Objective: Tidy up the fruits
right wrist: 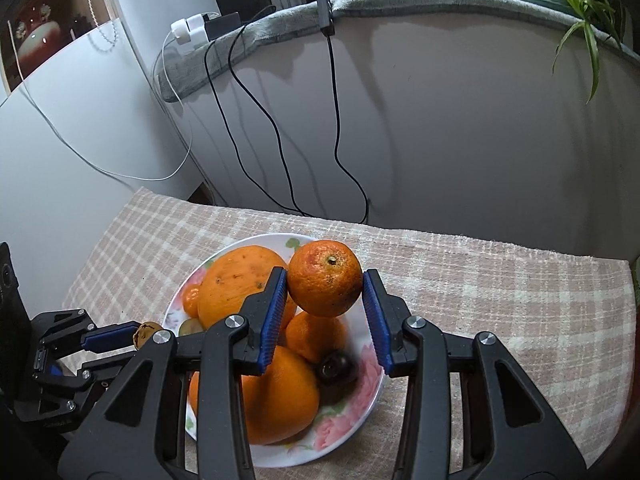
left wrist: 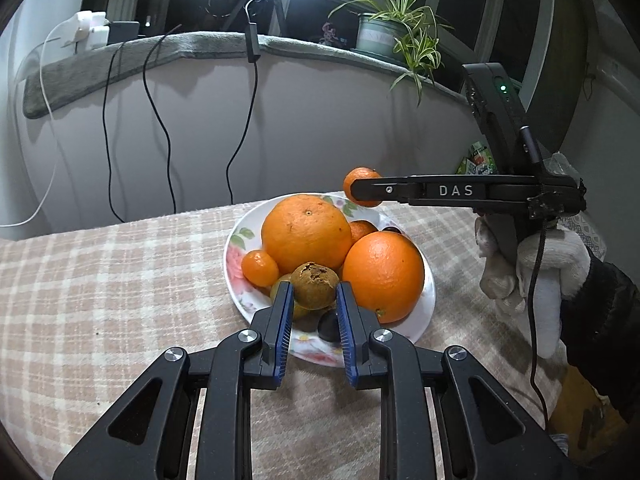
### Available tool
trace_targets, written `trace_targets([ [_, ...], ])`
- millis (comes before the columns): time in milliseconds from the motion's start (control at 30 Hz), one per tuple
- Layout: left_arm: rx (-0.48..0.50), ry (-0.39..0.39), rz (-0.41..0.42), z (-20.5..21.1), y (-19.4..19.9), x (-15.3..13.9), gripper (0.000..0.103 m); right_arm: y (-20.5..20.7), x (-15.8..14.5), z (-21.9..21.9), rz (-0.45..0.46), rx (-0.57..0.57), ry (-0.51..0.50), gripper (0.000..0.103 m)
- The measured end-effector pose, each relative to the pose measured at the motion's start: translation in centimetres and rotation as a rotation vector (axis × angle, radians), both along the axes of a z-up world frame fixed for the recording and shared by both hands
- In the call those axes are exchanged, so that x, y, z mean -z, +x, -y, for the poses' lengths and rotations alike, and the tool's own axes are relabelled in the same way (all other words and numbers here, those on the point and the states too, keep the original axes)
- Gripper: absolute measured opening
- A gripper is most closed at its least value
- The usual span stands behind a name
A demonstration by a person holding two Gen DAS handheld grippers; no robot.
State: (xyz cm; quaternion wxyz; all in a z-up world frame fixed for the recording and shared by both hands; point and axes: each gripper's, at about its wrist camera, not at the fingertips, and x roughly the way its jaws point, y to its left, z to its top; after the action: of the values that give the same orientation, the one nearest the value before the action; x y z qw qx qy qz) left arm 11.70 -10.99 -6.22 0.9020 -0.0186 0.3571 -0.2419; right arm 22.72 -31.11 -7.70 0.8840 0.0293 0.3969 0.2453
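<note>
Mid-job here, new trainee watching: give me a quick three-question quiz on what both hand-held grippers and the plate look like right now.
1. True or false: the right hand-held gripper holds a small orange fruit above the floral plate.
2. What is the left hand-held gripper clamped on: A) a large orange, B) a brown, rough-skinned fruit, C) nothing?
3. Fill in: the plate rests on a ______ cloth.

Key: 1 true. 2 B. 3 checked.
</note>
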Motion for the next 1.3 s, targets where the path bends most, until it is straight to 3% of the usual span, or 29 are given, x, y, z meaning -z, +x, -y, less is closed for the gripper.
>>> trace_targets([
  [400,-0.016,0.004,-0.003,0.0,0.2,0.0,0.021,0.2,0.4,-0.3,-0.014,0.001,-0.006,0.041],
  [533,-0.029,0.007,-0.005,-0.2,0.3,0.0,0.036,0.0,0.0,-0.2,0.007,0.01,-0.008,0.065],
  [667,-0.036,0.006,-0.004,-0.3,0.2,-0.1,0.039,-0.2,-0.3,-0.3,0.014,0.009,-0.016,0.072],
  [767,-0.044,0.007,-0.001,-0.4,0.1,-0.2,0.051,-0.5,-0.6,-0.3,0.026,0.015,-0.019,0.078],
  [900,-0.06,0.0,0.006,-0.6,-0.1,-0.5,0.065,-0.9,-1.0,-0.2,0.036,0.025,-0.019,0.084],
  [1033,-0.08,0.013,0.012,-0.8,-0.3,-0.8,0.073,-1.4,-1.2,-0.1,0.044,0.034,-0.032,0.086],
  [1300,-0.119,0.03,0.015,-1.2,-0.6,-0.9,0.073,-2.6,-1.9,0.1,0.065,0.049,-0.038,0.089],
])
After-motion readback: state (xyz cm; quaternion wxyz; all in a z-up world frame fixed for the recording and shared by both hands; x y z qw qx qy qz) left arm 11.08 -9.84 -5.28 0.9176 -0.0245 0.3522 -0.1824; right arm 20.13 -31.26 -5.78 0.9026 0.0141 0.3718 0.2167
